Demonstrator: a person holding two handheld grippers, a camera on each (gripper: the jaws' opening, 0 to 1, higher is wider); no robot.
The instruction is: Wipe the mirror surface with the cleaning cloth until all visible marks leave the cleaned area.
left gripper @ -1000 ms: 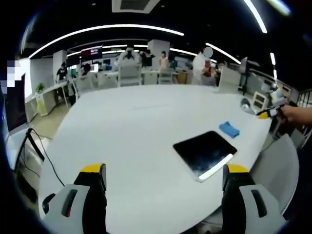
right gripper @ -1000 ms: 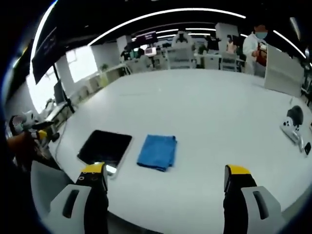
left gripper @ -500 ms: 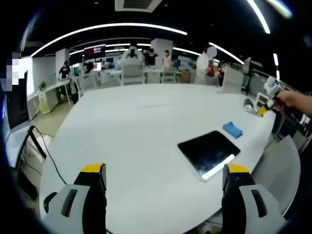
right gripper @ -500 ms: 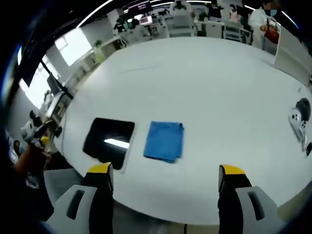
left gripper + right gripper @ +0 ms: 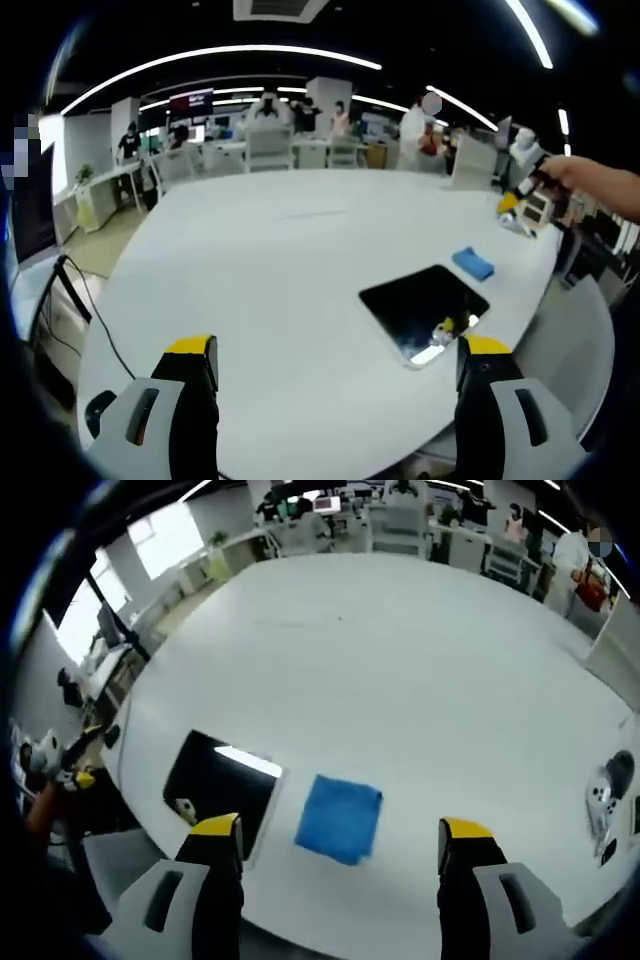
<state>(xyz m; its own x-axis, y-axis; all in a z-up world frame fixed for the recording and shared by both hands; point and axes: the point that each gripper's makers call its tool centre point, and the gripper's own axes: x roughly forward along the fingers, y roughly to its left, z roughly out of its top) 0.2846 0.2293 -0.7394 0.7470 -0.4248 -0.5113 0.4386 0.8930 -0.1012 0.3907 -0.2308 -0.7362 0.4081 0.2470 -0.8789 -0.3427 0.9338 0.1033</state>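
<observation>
A dark rectangular mirror [image 5: 425,312] lies flat near the edge of the white table [image 5: 280,270], reflecting a ceiling light. A folded blue cleaning cloth [image 5: 472,263] lies just beyond it, apart from it. My left gripper [image 5: 338,347] is open and empty, well short of the mirror. In the right gripper view the cloth [image 5: 340,818] sits right of the mirror [image 5: 220,780]. My right gripper [image 5: 340,827] hangs open above the cloth, not touching it. A hand holds the right gripper [image 5: 520,190] high over the table's far edge. The left gripper [image 5: 60,770] shows beside the table's edge.
A small white and grey device [image 5: 605,800] lies on the table at the far right. A grey chair [image 5: 570,340] stands by the table edge near the mirror. A black cable [image 5: 80,300] hangs off to the left. Desks, chairs and people [image 5: 270,130] fill the background.
The right gripper has risen and come over the table, now looking down on the cloth and mirror. The left gripper has hardly moved. Cloth and mirror lie where they were.
</observation>
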